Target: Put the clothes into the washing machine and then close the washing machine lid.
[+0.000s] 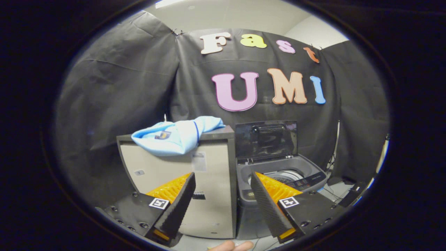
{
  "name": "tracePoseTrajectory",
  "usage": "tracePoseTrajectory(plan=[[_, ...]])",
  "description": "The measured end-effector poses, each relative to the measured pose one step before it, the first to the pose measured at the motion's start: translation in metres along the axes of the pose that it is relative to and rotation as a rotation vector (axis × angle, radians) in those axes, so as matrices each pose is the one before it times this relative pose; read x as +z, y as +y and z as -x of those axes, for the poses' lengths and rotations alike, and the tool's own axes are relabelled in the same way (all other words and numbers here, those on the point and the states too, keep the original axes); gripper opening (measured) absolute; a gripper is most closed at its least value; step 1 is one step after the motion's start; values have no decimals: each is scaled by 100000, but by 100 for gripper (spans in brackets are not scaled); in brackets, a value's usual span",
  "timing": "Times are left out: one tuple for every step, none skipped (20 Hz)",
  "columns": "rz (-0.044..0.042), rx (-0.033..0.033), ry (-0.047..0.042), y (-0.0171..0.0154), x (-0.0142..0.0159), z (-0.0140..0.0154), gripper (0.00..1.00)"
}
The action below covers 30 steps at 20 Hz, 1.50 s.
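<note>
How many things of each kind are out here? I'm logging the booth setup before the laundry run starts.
Light blue garment, lying on the cabinet: 1
Beige cabinet: 1
Washing machine, its lid raised: 1
Gripper, fingers open and empty: 1
Total: 4

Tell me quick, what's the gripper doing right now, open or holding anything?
Gripper: open, holding nothing; the light blue garment lies beyond the fingers on the cabinet, beside the washing machine, whose lid is up.
</note>
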State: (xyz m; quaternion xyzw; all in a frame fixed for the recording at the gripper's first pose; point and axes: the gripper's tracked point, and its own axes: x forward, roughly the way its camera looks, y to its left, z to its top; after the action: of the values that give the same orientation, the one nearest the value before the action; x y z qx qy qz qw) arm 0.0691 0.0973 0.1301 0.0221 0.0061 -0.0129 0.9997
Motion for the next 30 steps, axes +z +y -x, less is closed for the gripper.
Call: tracePoseTrajectory(plan=[[-279, 922, -59, 1000, 1089, -476, 99], [313, 1086, 282, 938, 965, -452, 99], [828, 833, 349, 777, 1056, -458, 99], [551, 293, -566, 580, 1255, -586, 99], [34, 168, -977, 629, 1560, -545, 99], [-82, 319, -947, 651, 1333, -533, 99], [23, -222, -1210, 331, 1312, -403, 99], [-166, 110, -1203, 354, 1178, -398, 99], [-843, 382, -1180, 414, 1063, -469, 99], [-1092, 374, -1019, 569, 817, -442, 99], [-800, 360, -498, 365, 785, -419, 99], [-182, 641, -1127, 571, 641, -494, 99], [935, 695, -563, 545, 683, -508, 99], [1103, 489, -76, 412, 520, -661, 98], [896, 366, 613, 427, 436, -711, 98], [330, 346, 381, 540, 298, -853, 98], [-310, -144, 554, 433, 286, -1029, 98], [-520, 818, 584, 744, 105, -1138, 98], [-457, 1376, 931, 785, 40, -1258, 98], [153, 162, 1768, 589, -169, -1187, 98], [392, -114, 2623, 266, -244, -1122, 98], [971, -424, 2941, 223, -357, -1048, 98], [789, -2237, 2871, -246, -326, -904, 98], [705, -2058, 2914, -345, -405, -921, 98], [1207, -4330, 3425, -721, -433, -935, 98], [1354, -1893, 3862, -383, -619, -808, 98], [-36, -734, 2374, -30, 1, -1163, 98], [-1626, -3471, 2159, -452, -145, -1764, 98], [-1704, -2201, 2611, -254, -503, -1138, 98], [-1542, 616, 5177, 533, -874, -1142, 98]])
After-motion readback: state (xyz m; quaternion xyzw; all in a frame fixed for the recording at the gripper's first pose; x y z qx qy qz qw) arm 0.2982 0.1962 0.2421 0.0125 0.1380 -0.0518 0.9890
